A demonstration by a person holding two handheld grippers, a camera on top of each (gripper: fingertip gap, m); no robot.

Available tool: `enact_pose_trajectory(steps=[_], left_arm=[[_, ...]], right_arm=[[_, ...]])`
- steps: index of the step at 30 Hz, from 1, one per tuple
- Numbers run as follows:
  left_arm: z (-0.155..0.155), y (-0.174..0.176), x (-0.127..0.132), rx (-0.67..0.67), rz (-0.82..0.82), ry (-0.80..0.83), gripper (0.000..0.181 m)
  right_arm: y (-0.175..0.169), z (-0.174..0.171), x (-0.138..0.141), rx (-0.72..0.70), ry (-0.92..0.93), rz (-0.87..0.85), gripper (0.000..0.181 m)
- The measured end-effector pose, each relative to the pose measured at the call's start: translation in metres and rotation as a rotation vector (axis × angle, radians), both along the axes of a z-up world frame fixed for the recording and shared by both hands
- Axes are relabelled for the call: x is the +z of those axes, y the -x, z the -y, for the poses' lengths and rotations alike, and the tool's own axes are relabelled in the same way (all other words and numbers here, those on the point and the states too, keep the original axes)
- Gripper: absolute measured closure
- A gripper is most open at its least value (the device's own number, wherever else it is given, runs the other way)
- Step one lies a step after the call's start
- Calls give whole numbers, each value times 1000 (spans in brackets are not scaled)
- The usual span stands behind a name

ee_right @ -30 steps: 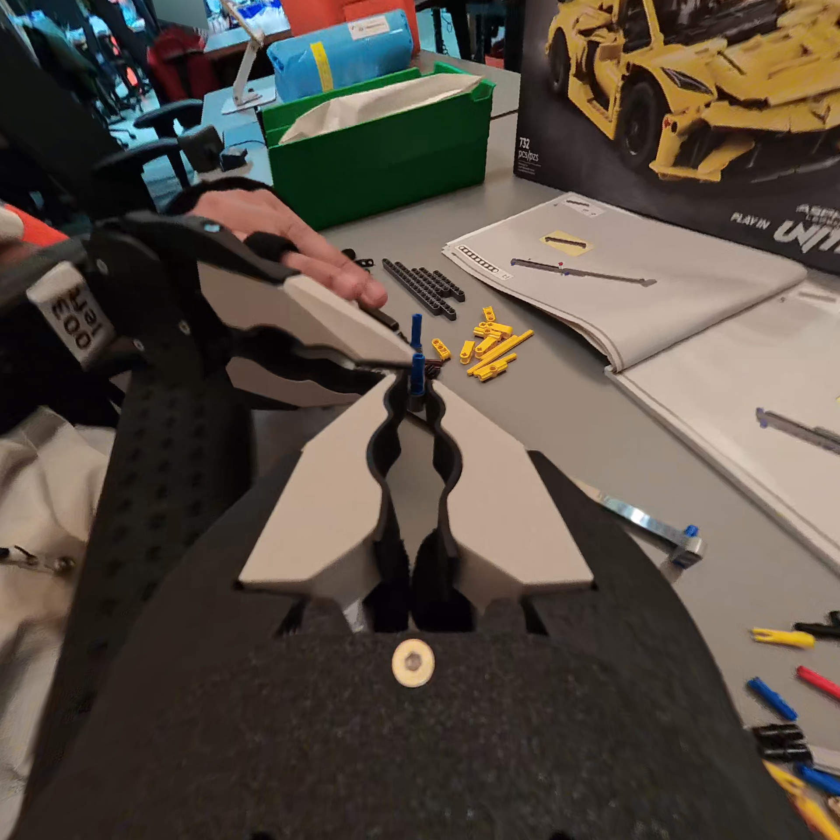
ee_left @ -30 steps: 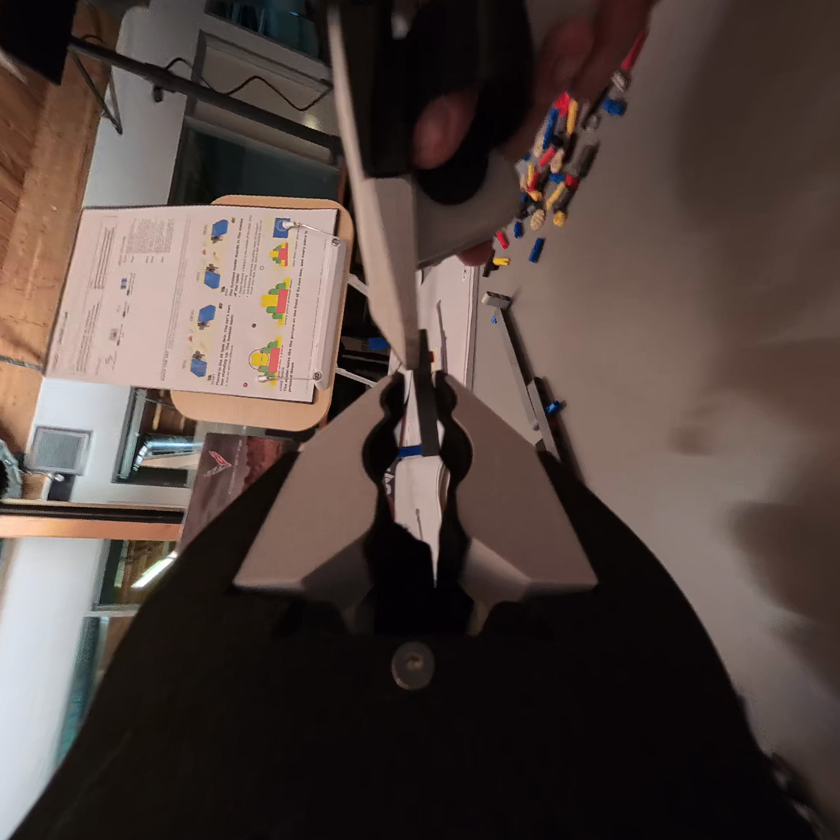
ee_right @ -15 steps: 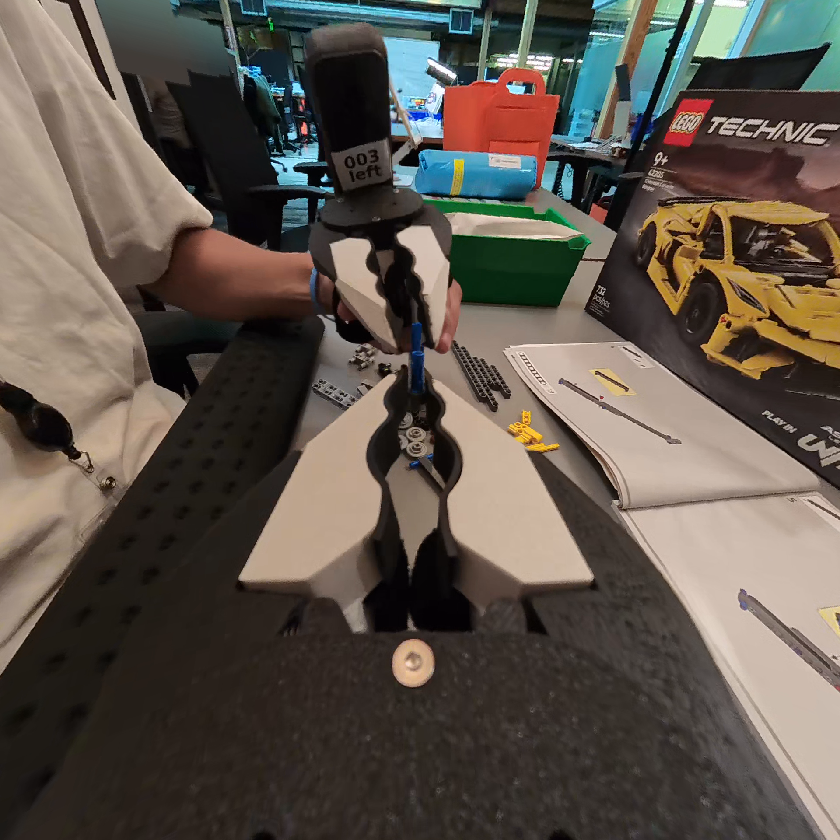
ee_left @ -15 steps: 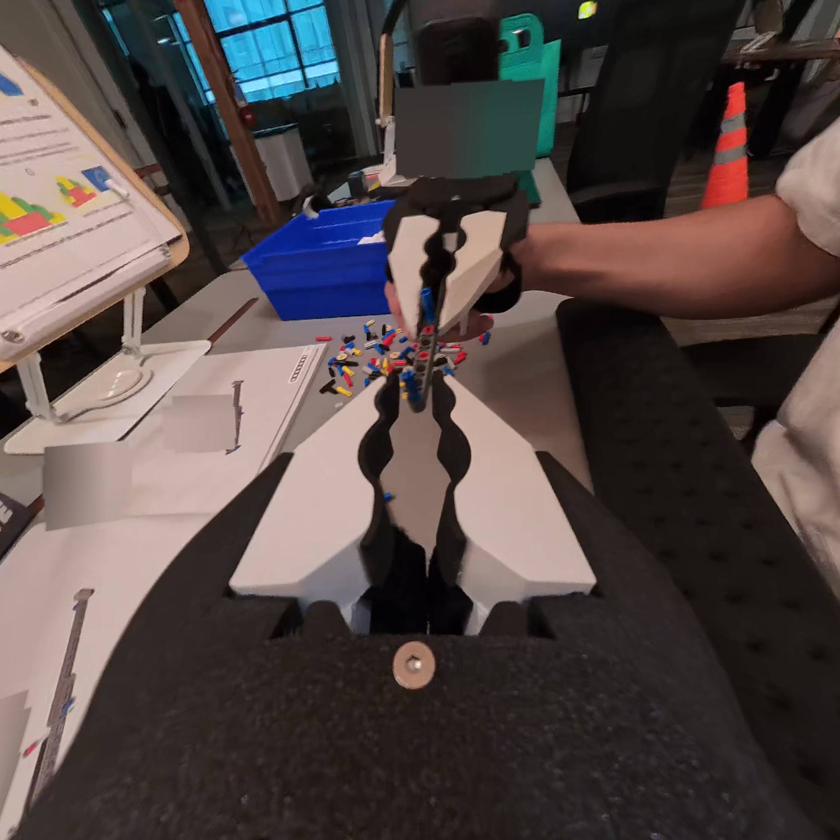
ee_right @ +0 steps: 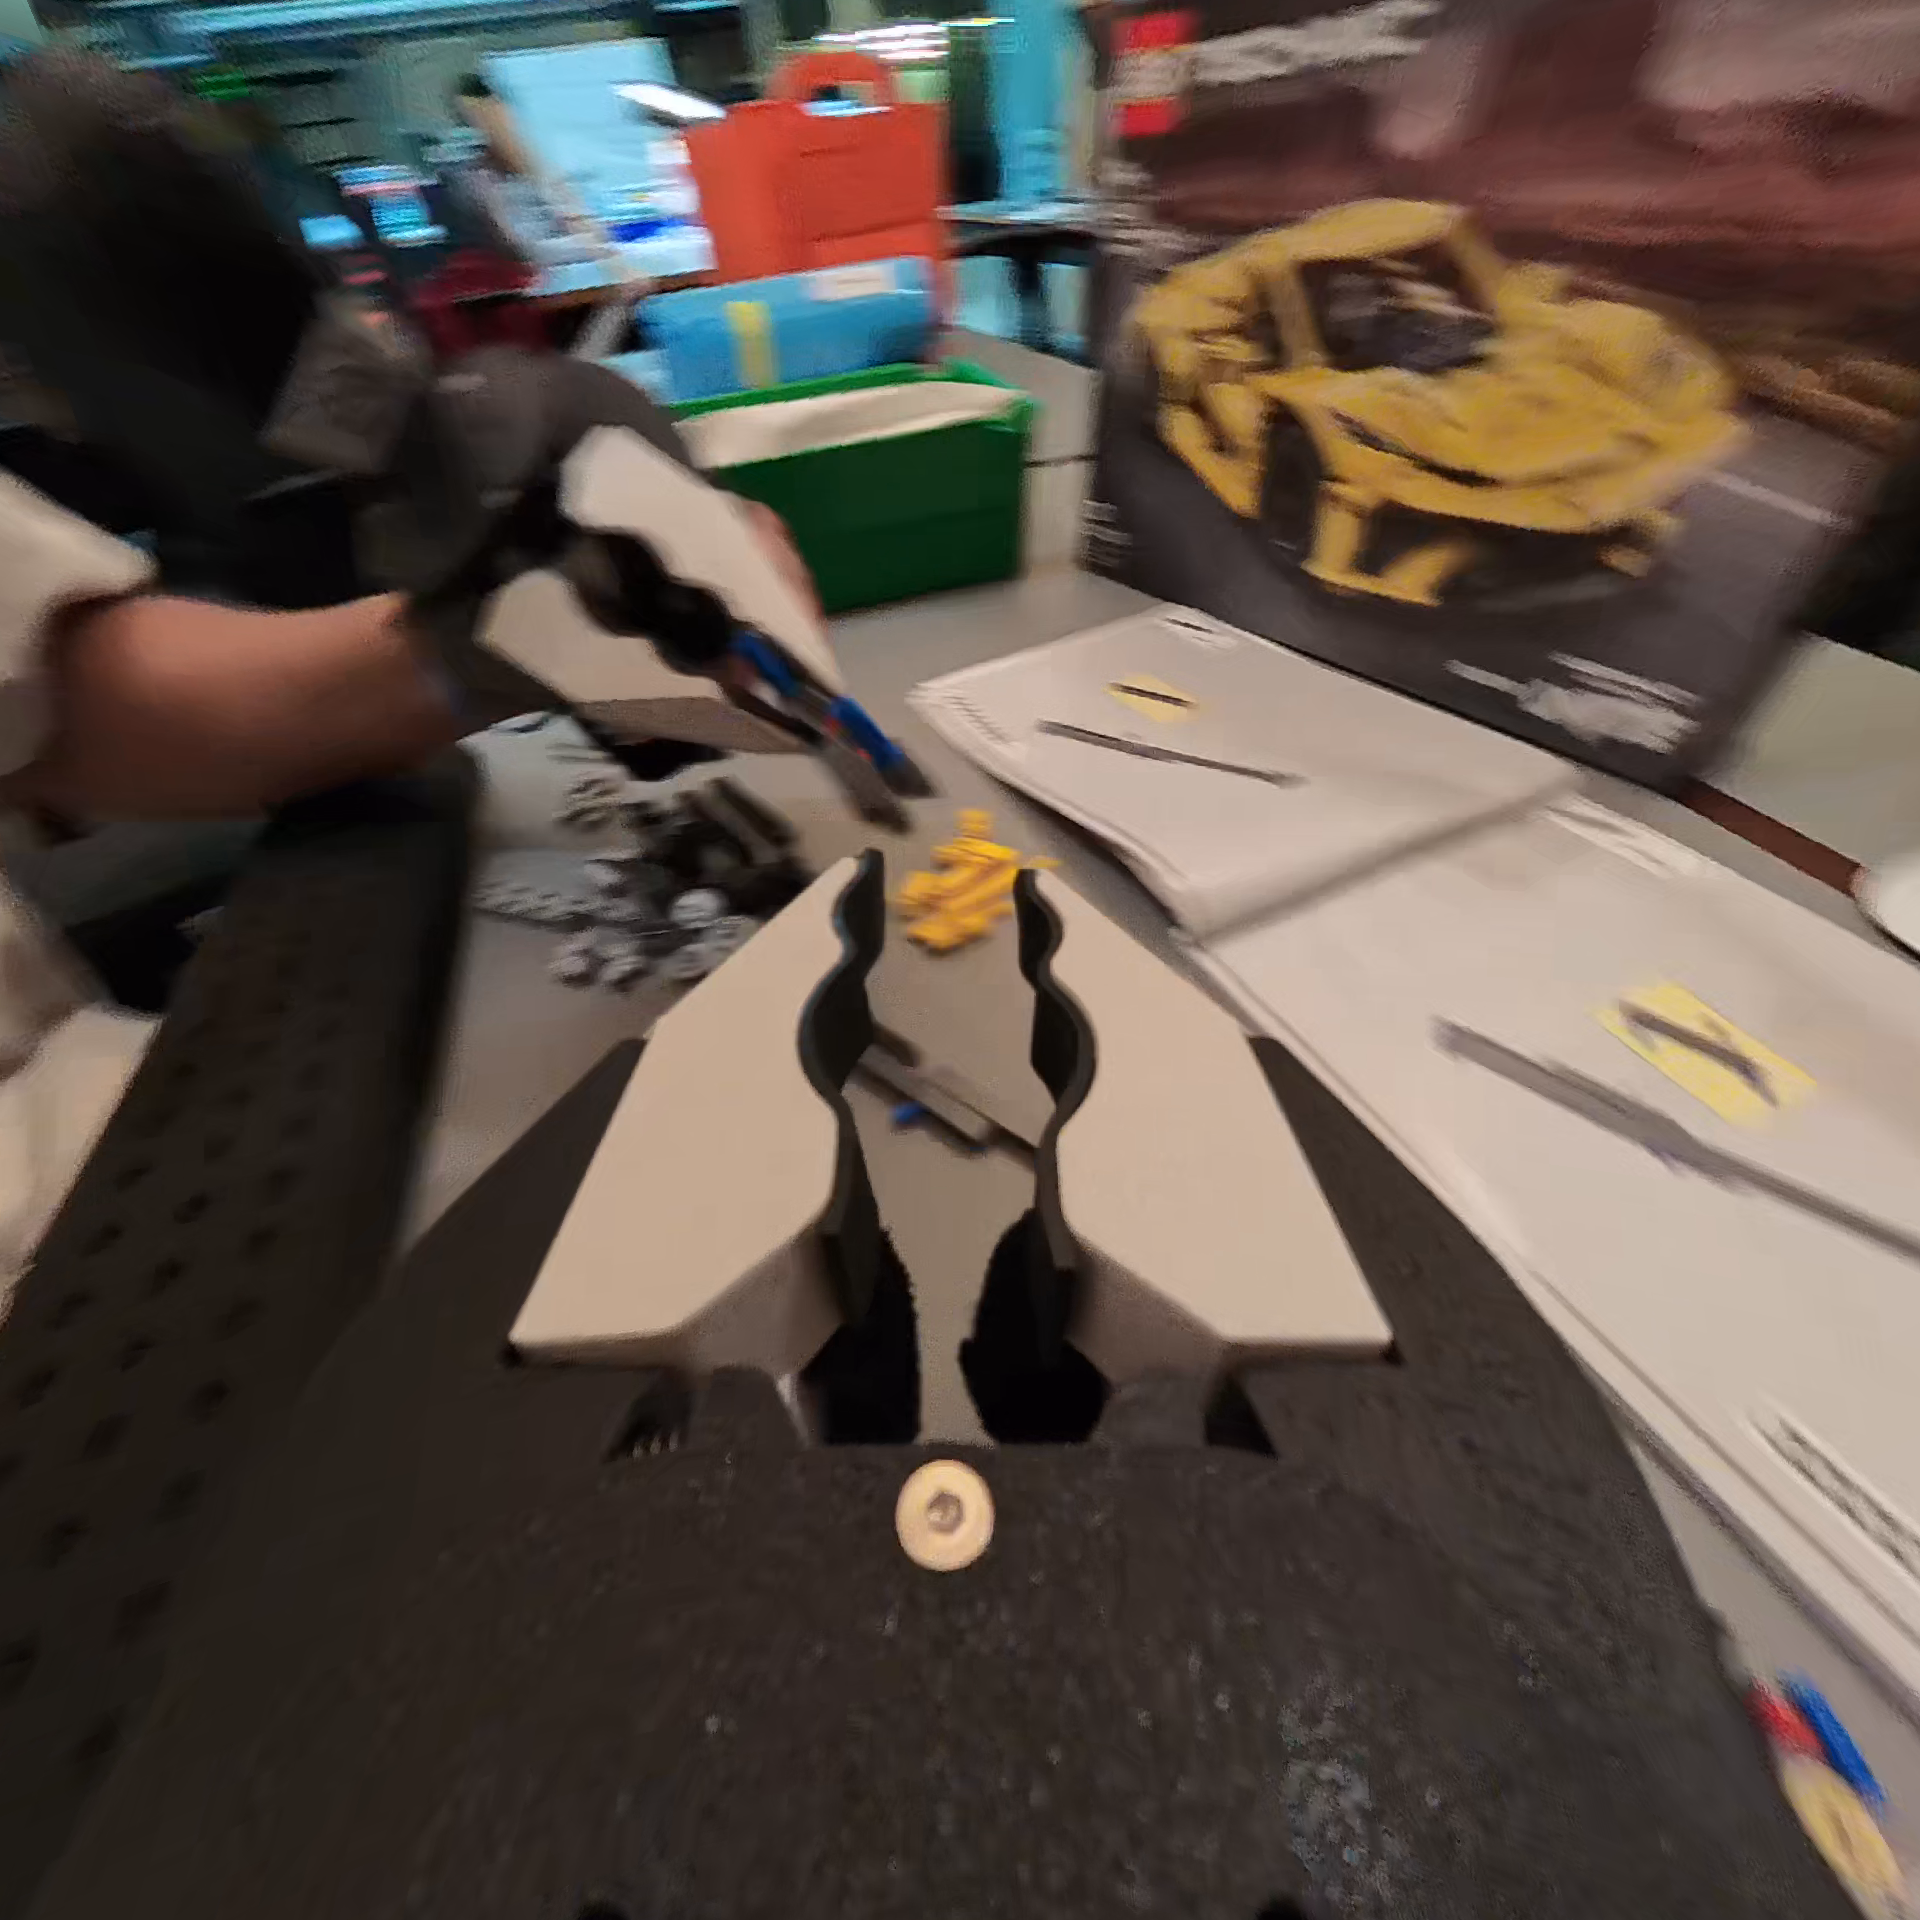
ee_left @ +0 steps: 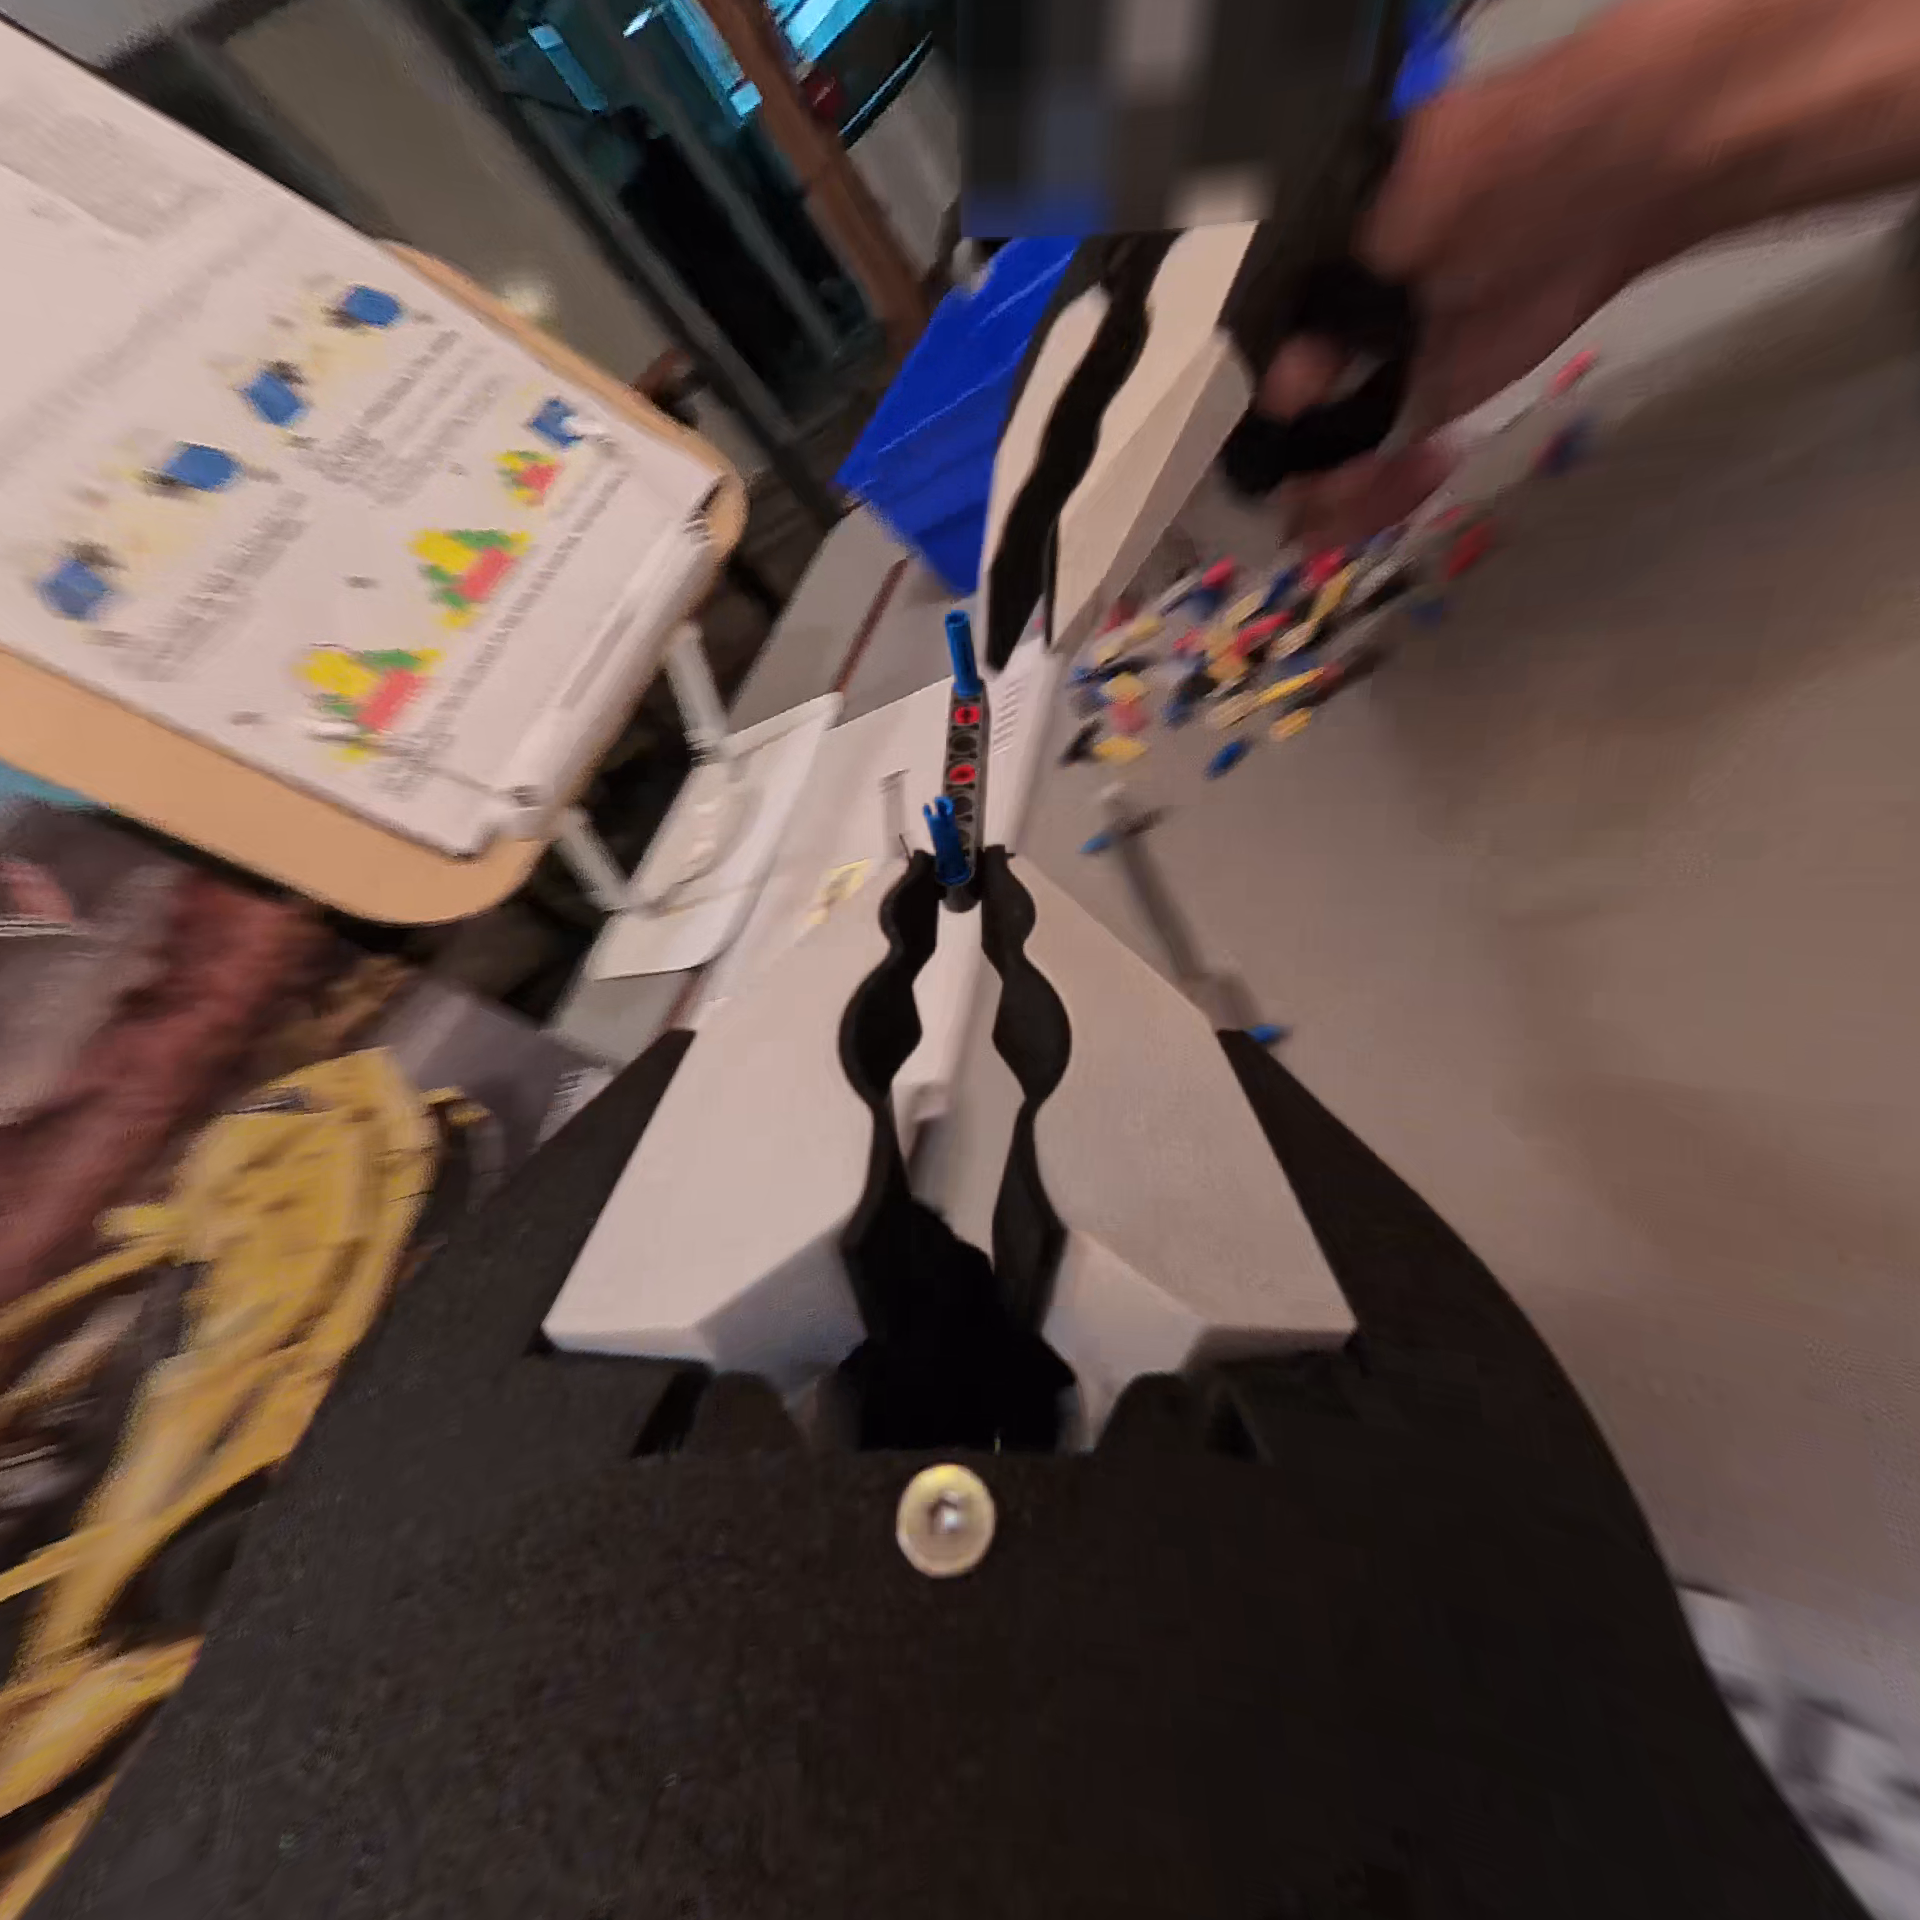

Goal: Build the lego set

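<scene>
My left gripper (ee_left: 951,873) is shut on the lower end of a dark grey beam (ee_left: 964,769), holding it in the air. The beam has red pins in its holes, a blue pin (ee_left: 958,644) at its far end and another blue pin (ee_left: 943,836) near my fingertips. My right gripper (ee_right: 943,873) is open and empty, a short way back from the beam. In the right wrist view the left gripper (ee_right: 800,696) shows at the left with the beam (ee_right: 873,774) sticking out. The right gripper (ee_left: 1023,639) shows beyond the beam in the left wrist view.
The grey table holds a pile of coloured pieces (ee_left: 1247,644), yellow pieces (ee_right: 966,878), black pieces (ee_right: 675,862) and open instruction booklets (ee_right: 1247,748). A box with a yellow car (ee_right: 1455,436), a green bin (ee_right: 883,499), a blue bin (ee_left: 935,436) and an instruction sheet on a stand (ee_left: 312,520) surround it.
My right gripper has opened, let go of the blue pin and pulled back from the beam. The pin stays on the beam's far end. Both views have swung.
</scene>
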State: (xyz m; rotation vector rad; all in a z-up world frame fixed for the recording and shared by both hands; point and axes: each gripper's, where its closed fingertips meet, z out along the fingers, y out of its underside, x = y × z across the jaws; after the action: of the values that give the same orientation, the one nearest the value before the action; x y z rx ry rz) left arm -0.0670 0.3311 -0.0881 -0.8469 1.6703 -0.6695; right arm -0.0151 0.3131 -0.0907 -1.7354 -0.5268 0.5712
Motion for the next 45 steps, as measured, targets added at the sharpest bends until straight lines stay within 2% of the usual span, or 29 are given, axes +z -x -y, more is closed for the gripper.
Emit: enact_pose_trajectory(steps=[3,6,8,11,14,20,30,32,34,38,41,45], left_arm=[[-36,-9,1,172,43,-234,175],[-61,-11,-10,275,31,-466,175],[-70,-9,-19,297,2,-582,175],[-75,-8,-25,311,-32,-672,177],[-79,-7,-30,328,-70,-707,176],[-82,-4,-37,328,-83,-662,175],[-79,-2,-45,300,-91,-658,175],[-75,-1,-46,287,-93,-682,175],[-70,1,-51,257,-113,-708,175],[-59,9,-64,181,-164,-899,176],[-46,9,-72,127,-175,-952,175],[-31,2,-66,104,-130,-963,176]], right_arm=[[-62,-14,-14,-326,83,-10,146],[-106,-15,-26,-571,151,-71,152],[-121,-14,-41,-648,236,-86,151],[-139,-12,-63,-734,342,-6,146],[-142,-11,-54,-768,300,43,148],[-131,-14,-68,-709,322,103,150],[-107,-21,-63,-587,277,113,153],[-89,-21,-60,-504,257,111,153],[-60,-17,-55,-348,233,106,153],[-18,-14,-43,-96,224,112,154],[0,-20,-54,56,334,92,151],[8,-39,-76,150,381,135,147]])
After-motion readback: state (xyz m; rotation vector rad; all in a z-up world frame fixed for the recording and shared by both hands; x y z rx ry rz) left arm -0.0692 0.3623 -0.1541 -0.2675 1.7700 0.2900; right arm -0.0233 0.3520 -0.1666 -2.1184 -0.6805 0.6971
